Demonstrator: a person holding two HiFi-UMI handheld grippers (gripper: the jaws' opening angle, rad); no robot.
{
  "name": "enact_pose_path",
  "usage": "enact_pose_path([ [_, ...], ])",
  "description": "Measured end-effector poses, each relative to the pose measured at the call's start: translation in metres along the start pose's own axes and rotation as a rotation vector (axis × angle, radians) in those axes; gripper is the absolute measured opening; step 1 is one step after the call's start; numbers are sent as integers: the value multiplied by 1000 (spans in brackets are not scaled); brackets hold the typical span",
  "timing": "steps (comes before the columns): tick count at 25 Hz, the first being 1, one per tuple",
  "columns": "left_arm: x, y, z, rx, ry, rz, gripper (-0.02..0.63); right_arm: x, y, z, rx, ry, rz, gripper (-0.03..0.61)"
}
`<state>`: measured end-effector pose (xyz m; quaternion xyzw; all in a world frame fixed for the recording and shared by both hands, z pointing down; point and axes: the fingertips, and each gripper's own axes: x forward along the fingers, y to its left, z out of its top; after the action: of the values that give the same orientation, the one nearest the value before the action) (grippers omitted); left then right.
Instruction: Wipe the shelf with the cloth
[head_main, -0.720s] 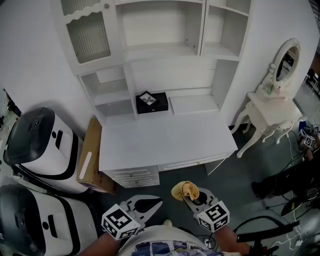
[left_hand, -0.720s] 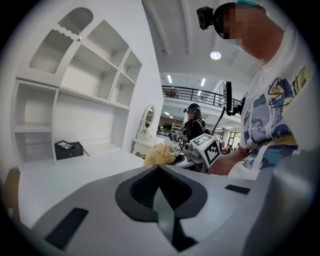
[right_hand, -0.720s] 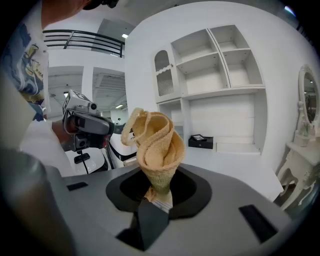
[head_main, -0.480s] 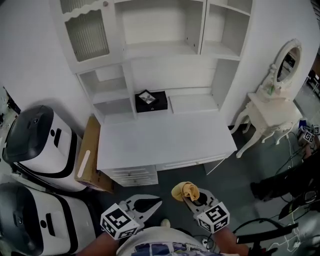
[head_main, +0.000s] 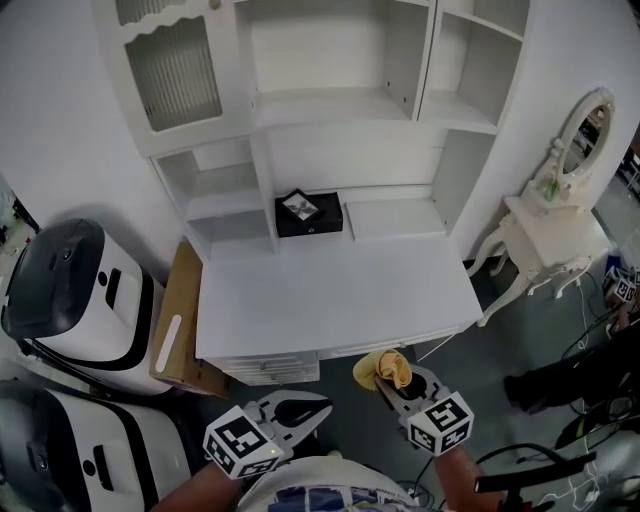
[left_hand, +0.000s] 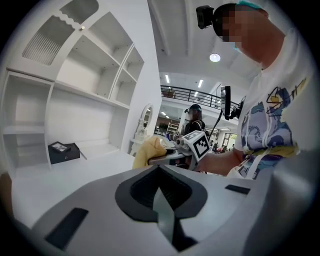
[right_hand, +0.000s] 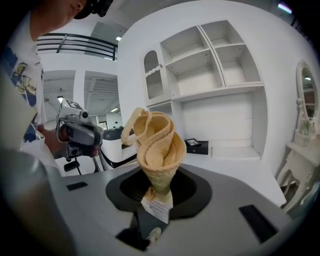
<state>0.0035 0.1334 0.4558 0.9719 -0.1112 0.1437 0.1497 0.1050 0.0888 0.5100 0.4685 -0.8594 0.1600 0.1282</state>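
Yellow cloth (head_main: 383, 368): clamped upright in my right claw (head_main: 397, 380); left claw (head_main: 300, 408) closed, empty; both now nearer the desk (head_main: 330, 300) than before; shelf (head_main: 320, 105) unreached, so wiping likely unstarted.

A large hall staged as a home room, seemingly a test lab — a white shelf unit (head_main: 340, 100) with desk (head_main: 330, 290) and a dressing table (head_main: 555, 225) stand beside bulky white machines (head_main: 75, 290) and loose cables (head_main: 590, 350), with a railed mezzanine (left_hand: 192, 92) under ceiling lights (left_hand: 214, 57).
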Motion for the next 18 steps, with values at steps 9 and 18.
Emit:
enact_pose_path([
  [9, -7, 91, 53, 49, -63, -44, 12, 90, -61, 130, -116, -107, -61, 115],
  [18, -32, 166, 77, 40, -112, -14, 12, 183, -75, 263, -175, -283, -37, 115],
])
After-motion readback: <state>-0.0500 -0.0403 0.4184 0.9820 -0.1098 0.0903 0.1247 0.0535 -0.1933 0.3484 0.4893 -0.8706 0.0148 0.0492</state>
